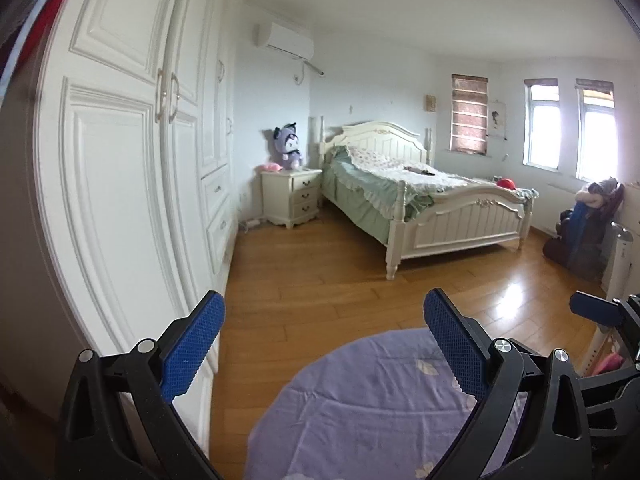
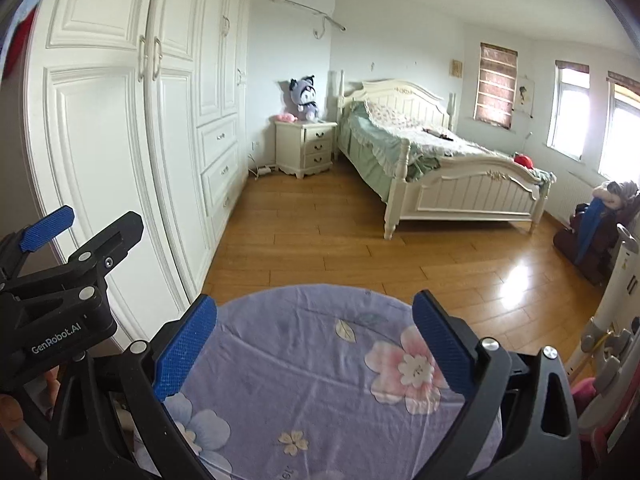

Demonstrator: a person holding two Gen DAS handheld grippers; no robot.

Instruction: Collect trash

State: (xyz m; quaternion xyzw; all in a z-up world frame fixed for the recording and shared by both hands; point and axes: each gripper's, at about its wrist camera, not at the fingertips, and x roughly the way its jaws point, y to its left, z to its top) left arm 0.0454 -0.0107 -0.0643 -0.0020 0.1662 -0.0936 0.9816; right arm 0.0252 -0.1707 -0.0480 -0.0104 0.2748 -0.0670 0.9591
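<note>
Wardrobe (image 2: 120, 128) fills frame left; bed (image 2: 448, 164) upper right; purple floral cloth (image 2: 320, 380) covers lower centre. Left gripper (image 1: 324, 344) spread wide, holding nothing. Right gripper (image 2: 314, 344) spread wide above cloth, holding nothing. Trash: none discernible in either view

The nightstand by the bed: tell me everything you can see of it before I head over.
The nightstand is cream-white, apparently painted wood, with three stacked drawers with dark handles, all shut, and short curved feet. It stands upright on the wooden floor between the white wardrobe and the bed, against the far wall. On top sit a purple plush toy and a pink soft item. No trash shows on it.
</note>
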